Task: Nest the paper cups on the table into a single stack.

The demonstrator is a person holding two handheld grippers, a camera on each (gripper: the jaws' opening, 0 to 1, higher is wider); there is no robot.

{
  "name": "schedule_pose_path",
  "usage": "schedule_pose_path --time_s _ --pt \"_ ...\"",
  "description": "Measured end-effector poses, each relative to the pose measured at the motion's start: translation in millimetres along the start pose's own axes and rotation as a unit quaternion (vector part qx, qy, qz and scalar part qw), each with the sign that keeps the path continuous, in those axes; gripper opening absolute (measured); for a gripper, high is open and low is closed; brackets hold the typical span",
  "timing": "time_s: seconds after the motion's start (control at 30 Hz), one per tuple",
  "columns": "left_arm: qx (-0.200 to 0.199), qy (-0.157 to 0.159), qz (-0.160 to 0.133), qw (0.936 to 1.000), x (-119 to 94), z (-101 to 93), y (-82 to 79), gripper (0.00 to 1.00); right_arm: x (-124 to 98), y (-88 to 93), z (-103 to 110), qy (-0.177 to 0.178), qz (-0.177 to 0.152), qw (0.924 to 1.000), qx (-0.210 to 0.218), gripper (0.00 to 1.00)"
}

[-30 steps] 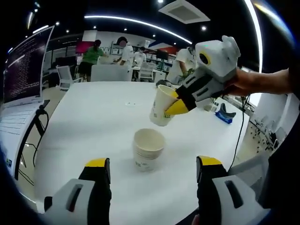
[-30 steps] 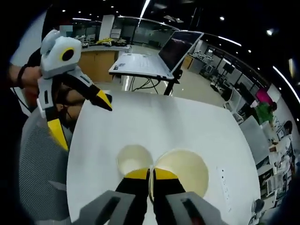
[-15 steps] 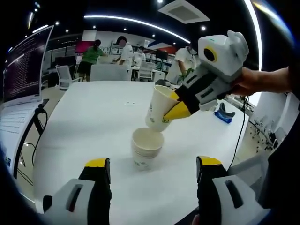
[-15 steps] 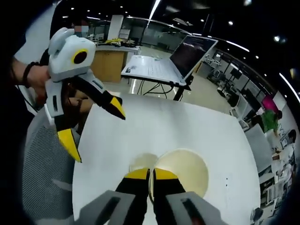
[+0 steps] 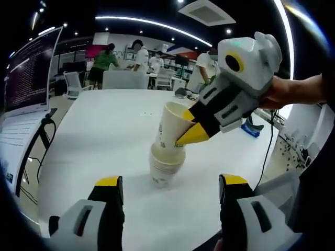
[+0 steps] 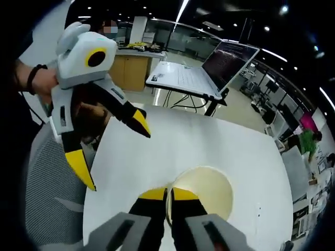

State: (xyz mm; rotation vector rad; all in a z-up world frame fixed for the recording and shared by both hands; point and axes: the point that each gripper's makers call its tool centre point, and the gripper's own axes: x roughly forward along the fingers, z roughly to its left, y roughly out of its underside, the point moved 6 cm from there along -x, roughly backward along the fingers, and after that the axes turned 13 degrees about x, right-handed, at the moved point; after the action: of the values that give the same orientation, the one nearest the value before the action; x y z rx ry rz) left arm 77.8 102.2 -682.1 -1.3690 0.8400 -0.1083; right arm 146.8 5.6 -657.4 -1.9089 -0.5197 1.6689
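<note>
A short stack of white paper cups (image 5: 165, 166) stands on the white table (image 5: 104, 136), just ahead of my left gripper (image 5: 171, 181), whose jaws stand wide open and empty. My right gripper (image 5: 194, 127) comes in from the right, shut on the rim of another paper cup (image 5: 168, 124). That cup is tilted, with its bottom sitting in the top of the stack. In the right gripper view my right gripper (image 6: 168, 194) pinches the cup's rim beside its open mouth (image 6: 204, 189), which hides the stack. The left gripper (image 6: 112, 149) hangs open at the left.
An open laptop (image 5: 26, 78) on a stand is by the table's left side, also seen as the laptop (image 6: 209, 68) across the table (image 6: 183, 141). A blue object (image 5: 251, 128) lies at the table's right edge. A mesh chair (image 6: 47, 193) stands close by. People stand far behind.
My right gripper has carried the tilted cup down and left, from beside and above the stack until its bottom rests in the stack's top cup. The left gripper stayed open in place.
</note>
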Motion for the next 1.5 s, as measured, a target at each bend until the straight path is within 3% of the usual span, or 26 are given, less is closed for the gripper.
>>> schedule_pose_path --time_s 1.2,1.5 --pt "-0.003 -0.002 -0.003 1.0000 -6 -1.8 -1.8 0.73 24 16.0 3 -0.013 0.040 0.9991 -0.003 0.00" --pt "-0.001 0.000 0.003 1.0000 -4 1.7 6.9 0.73 28 22.6 4 -0.016 0.045 0.9989 -0.002 0.02"
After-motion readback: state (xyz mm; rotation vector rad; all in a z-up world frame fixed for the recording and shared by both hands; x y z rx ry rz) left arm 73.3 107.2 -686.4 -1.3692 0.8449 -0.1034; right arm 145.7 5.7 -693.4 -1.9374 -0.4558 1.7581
